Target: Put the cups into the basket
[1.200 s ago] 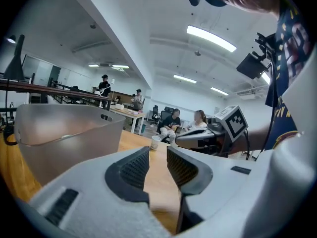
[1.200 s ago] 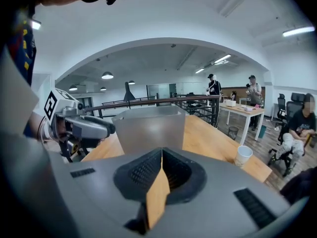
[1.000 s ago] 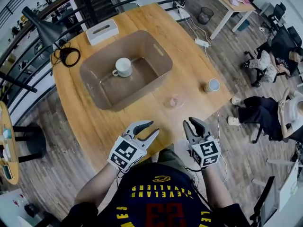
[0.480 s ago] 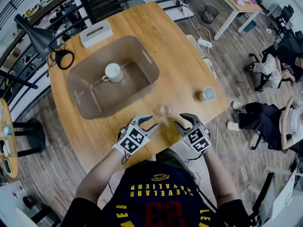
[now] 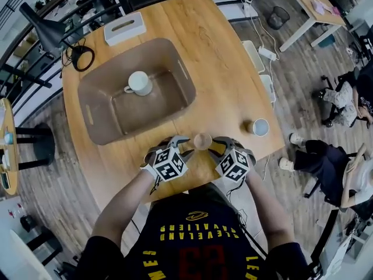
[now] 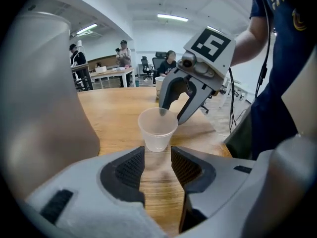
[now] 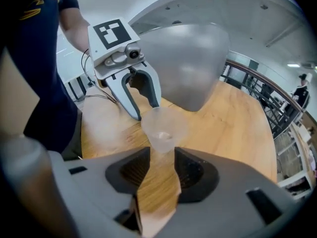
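Observation:
A clear plastic cup (image 5: 202, 140) stands upright on the wooden table (image 5: 210, 57), close to its near edge. My left gripper (image 5: 183, 145) and right gripper (image 5: 217, 147) face each other across it. In the left gripper view the cup (image 6: 157, 129) sits just past the tips of the left gripper (image 6: 157, 153), not between the pads. The right gripper view shows the same: the cup (image 7: 163, 129) stands just beyond the right gripper (image 7: 162, 156). Both pairs of jaws are opening. A brown basket (image 5: 93, 92) holds a white mug (image 5: 139, 81). Another cup (image 5: 260, 126) stands near the table's right edge.
A white tissue box (image 5: 125, 27) lies behind the basket. A black lamp (image 5: 41, 25) and a coiled cable (image 5: 81, 57) occupy the far left corner. The basket wall (image 6: 34, 108) fills the left of the left gripper view. Floor, chairs and seated people are off to the right.
Both grippers have moved forward from the table's near edge to either side of the clear cup, and their jaws have widened. The cups and the basket stay where they were.

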`<state>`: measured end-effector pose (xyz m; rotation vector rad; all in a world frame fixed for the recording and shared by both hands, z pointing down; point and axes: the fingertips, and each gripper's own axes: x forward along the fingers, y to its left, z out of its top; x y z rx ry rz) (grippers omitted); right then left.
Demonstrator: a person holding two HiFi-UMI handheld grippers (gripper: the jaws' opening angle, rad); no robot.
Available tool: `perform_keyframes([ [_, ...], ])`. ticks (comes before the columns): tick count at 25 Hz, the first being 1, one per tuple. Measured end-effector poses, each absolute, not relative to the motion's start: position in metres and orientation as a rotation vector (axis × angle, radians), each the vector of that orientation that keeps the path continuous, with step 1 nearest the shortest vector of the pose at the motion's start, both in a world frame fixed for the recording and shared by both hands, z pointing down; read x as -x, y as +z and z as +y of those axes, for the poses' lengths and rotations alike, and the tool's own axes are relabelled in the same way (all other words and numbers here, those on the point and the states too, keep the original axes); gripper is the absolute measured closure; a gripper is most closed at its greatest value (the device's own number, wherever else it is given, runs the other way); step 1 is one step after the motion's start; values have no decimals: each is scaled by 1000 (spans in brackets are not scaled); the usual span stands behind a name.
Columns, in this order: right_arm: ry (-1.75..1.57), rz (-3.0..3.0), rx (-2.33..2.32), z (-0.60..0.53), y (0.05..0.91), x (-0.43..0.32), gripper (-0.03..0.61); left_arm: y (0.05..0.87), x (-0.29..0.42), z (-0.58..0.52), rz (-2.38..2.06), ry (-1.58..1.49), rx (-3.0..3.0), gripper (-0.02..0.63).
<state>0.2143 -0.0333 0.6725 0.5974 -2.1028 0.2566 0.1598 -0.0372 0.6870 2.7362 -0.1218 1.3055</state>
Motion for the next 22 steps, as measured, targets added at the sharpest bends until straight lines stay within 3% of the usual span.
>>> perform_keyframes([
  [22,141,-2246,-363,-38,633,-182,422,659,-151,-35,-220,1334,-2748,459],
])
